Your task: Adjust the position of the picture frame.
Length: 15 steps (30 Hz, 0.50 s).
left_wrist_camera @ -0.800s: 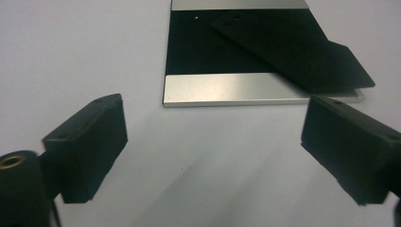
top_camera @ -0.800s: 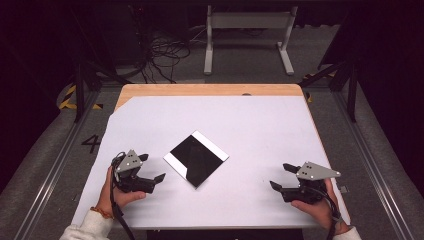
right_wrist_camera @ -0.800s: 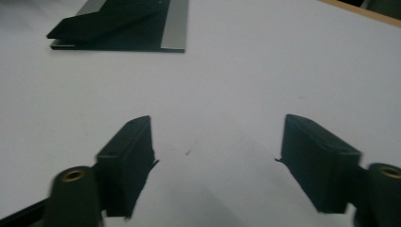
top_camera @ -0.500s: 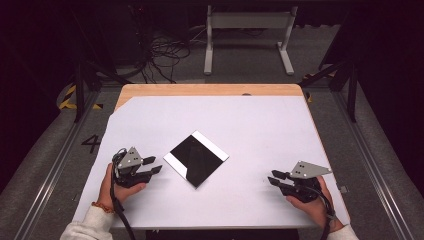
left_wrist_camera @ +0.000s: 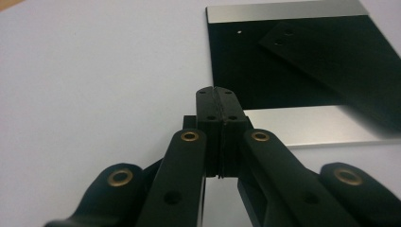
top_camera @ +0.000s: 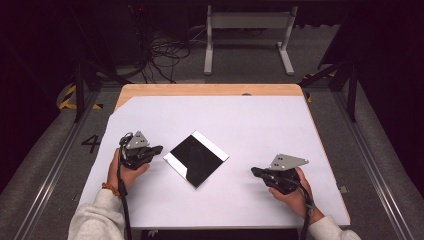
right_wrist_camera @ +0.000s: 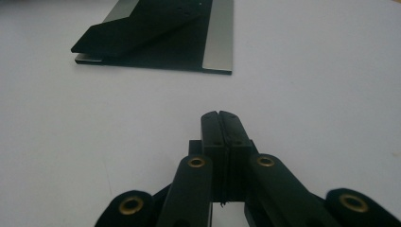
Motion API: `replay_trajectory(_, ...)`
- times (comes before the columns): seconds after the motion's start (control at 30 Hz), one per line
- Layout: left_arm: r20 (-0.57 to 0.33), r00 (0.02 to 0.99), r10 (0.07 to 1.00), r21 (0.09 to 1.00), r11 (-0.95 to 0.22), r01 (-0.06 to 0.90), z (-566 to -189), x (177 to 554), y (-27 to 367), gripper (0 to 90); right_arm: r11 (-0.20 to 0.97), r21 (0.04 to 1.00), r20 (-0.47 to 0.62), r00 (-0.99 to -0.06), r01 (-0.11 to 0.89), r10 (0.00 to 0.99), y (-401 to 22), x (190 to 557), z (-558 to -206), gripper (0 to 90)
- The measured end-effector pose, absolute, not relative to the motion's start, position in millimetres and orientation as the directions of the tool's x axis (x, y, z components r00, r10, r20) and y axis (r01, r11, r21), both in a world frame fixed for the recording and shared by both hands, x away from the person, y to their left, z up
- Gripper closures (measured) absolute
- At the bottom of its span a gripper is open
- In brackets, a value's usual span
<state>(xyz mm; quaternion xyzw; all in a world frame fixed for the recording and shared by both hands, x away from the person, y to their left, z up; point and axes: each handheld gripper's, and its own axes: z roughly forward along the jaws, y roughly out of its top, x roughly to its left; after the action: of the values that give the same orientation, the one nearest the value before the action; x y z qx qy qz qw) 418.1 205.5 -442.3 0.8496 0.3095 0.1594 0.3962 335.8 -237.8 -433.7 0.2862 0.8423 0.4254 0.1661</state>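
A flat black square plate [top_camera: 196,158] with pale silver strips along two opposite edges lies turned like a diamond in the middle of the white table top [top_camera: 260,120]. My left gripper [top_camera: 159,148] rests on the table just left of the plate, jaws shut and empty, tips pointing at its near corner. In the left gripper view the plate [left_wrist_camera: 302,71] lies close ahead of the left gripper [left_wrist_camera: 216,90]. My right gripper [top_camera: 254,171] sits right of the plate, shut with nothing in it. In the right gripper view the plate [right_wrist_camera: 165,42] is farther ahead of the right gripper [right_wrist_camera: 219,115].
The white sheet covers a wooden table [top_camera: 210,89] whose far edge shows bare. Beyond it are a grey stand [top_camera: 247,37] and loose cables [top_camera: 165,50] on the floor. Metal rails [top_camera: 380,165] run along both sides.
Both hands have sunk onto the table. The left gripper has edged toward the plate's left corner; the right has shifted slightly left. Both stay shut.
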Motion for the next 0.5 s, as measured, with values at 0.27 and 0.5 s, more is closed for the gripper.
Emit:
replay_trajectory(0.27, 0.048, 0.758, 0.650, 0.712, -0.555, 0.430, -458.7, 439.9, 188.2, 89.5, 0.496, 0.806, -0.043, -0.804, 0.323, 0.593, -203.7, 349.6, -438.1, 90.0)
replay_trajectory(0.5, -0.005, 0.784, 0.621, 0.693, -0.563, 0.450, -461.2, 446.4, 184.5, 90.0, 0.501, 0.799, -0.039, -0.802, 0.334, 0.597, -189.6, 359.0, -444.2, 90.0)
